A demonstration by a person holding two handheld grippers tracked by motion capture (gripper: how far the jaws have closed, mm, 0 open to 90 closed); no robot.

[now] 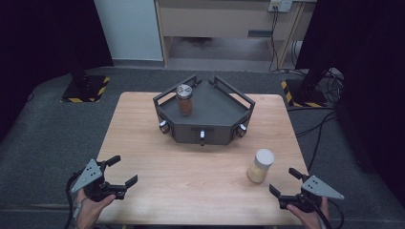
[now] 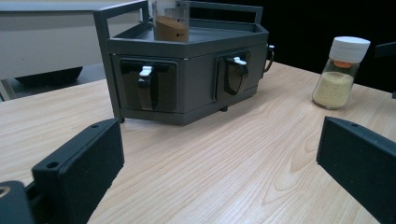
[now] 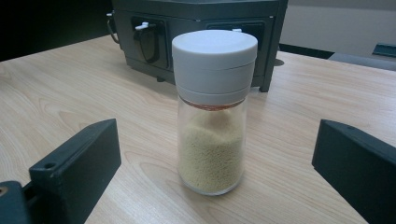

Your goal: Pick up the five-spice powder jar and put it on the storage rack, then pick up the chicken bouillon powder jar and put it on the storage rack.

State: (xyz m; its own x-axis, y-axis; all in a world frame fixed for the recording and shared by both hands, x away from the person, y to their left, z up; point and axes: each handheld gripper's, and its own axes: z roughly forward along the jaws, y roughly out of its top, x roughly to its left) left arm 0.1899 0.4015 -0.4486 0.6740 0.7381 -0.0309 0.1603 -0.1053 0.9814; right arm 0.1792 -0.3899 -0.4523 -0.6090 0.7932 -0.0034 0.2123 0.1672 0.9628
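While both hands rest near the table's front edge, the right gripper (image 1: 284,183) faces the white-capped spice jar (image 3: 211,112), jaws apart. Left gripper (image 1: 119,171) stands spread wide too, holding nothing.

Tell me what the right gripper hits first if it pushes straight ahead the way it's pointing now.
Most likely the white-capped jar of pale yellow grains: it stands upright on the table, centred ahead of the right gripper, whose jaws are open. The grey rack lies beyond it.

We saw a wooden table (image 1: 143,143) standing on a grey carpet floor (image 1: 43,124). Black curtains (image 1: 43,28) hung on both sides. At the back stood a pale cabinet (image 1: 215,19) and a white wall panel (image 1: 129,28). 2 black stands had yellow-striped bases (image 1: 86,88).
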